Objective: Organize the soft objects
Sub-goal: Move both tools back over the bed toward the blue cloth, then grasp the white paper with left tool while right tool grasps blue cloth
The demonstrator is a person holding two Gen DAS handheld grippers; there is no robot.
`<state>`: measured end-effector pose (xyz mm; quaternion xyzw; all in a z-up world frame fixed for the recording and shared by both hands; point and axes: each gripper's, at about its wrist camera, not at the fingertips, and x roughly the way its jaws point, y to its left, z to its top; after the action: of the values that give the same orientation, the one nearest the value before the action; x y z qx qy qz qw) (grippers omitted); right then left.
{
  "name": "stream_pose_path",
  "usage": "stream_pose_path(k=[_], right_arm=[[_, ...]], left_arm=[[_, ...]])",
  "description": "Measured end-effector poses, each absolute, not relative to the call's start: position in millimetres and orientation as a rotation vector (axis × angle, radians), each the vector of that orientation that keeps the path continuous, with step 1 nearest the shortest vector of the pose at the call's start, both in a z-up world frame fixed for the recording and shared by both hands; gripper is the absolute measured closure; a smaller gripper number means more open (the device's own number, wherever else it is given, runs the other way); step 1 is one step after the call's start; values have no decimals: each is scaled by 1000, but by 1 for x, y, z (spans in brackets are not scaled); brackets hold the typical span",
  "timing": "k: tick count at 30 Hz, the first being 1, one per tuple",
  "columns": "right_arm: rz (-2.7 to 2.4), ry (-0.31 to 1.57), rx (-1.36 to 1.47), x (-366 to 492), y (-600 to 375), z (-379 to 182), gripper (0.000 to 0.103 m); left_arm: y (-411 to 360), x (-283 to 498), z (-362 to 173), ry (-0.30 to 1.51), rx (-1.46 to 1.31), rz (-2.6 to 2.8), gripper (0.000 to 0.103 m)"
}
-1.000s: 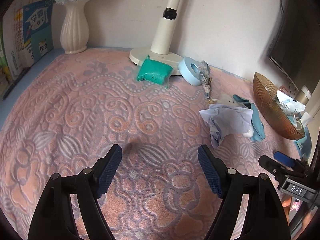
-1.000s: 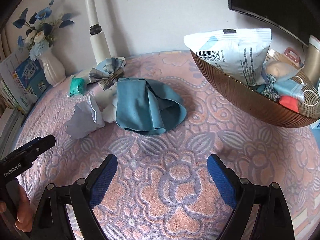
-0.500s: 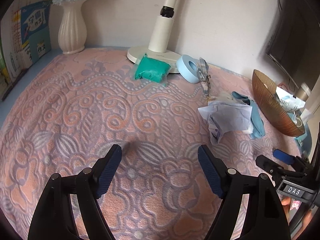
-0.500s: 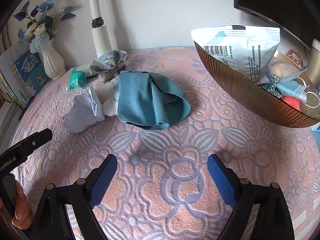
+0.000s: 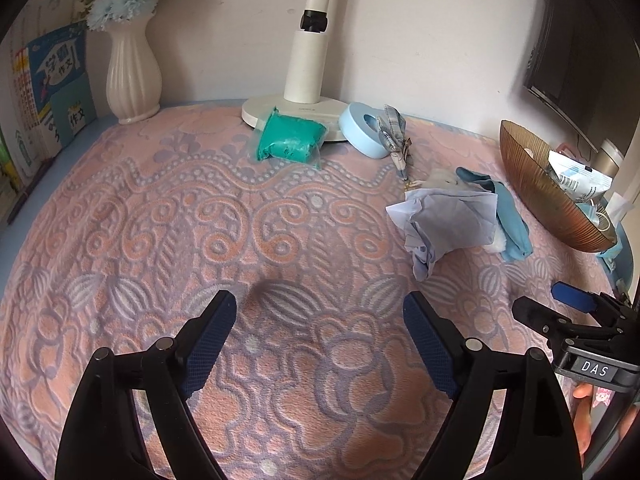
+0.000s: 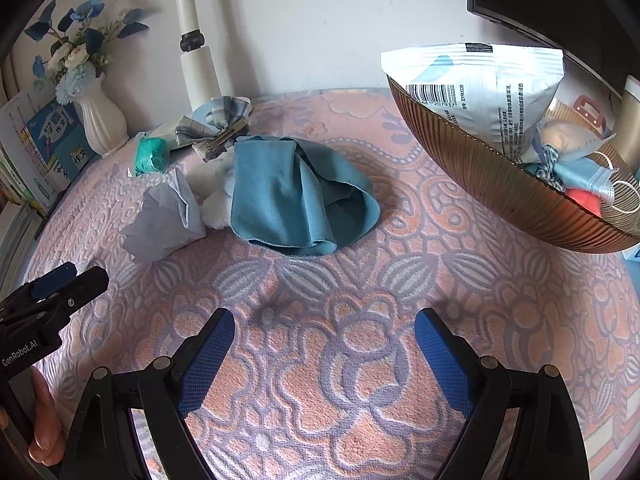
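Observation:
A folded teal cloth [image 6: 296, 204] lies mid-table, with a white fluffy thing [image 6: 214, 200] and a crumpled pale lilac paper [image 6: 168, 216] at its left. A green packet [image 5: 290, 138] and a plaid bow clip [image 6: 218, 126] lie near the lamp base. The copper bowl [image 6: 500, 184] at the right holds a white pouch [image 6: 480, 84], face masks and other soft things. My left gripper [image 5: 318, 338] hovers over bare mat; its jaws are opening, with nothing between them. My right gripper [image 6: 324, 354] stands open and empty, short of the teal cloth.
A white lamp base [image 5: 280, 106] and a light blue tape roll [image 5: 362, 130] stand at the back wall. A white vase [image 5: 132, 76] with flowers and books [image 5: 52, 84] fill the back left corner. A dark monitor [image 5: 584, 40] rises behind the bowl.
The left view has shifted a little and its jaws stand slightly wider. The right view has crept nearer to the teal cloth and the bowl.

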<state>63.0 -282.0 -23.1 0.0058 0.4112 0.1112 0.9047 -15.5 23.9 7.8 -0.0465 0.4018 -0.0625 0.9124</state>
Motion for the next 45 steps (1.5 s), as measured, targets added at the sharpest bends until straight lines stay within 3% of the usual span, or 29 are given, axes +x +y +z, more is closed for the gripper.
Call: stream_pose_path(k=[18,25,27,29,30,31,33,36,37,45], right_arm=[[265,908,94,62,-293,-20,12],[268,823,104,78,-290,14,13],[272,801,101,87,-286,15,30],[285,822,108,102,-283,10,39],[283,840,116,109,-283,5,43],[292,856,132,115,-284,-1,46],[357,866,187,121,-286,-9,70],[410,859,249,117,-294,-13,93],[394,851,238,112,-296,-12,95],[351,774,223,45,-322,9,98]], left_arm=[[12,-21,20,857,-63,-204,18],[-38,7,32,841,118,-267,19],[-43,23,25,859,89,-284,20],[-45,34,21,861,52,-321,22],[-47,38,18,862,44,-334,30],[-48,41,16,862,43,-340,45],[-51,43,12,873,34,-355,68],[-44,45,9,888,-12,-373,71],[-40,43,13,872,-32,-375,91],[1,-5,40,774,-79,-296,91]])
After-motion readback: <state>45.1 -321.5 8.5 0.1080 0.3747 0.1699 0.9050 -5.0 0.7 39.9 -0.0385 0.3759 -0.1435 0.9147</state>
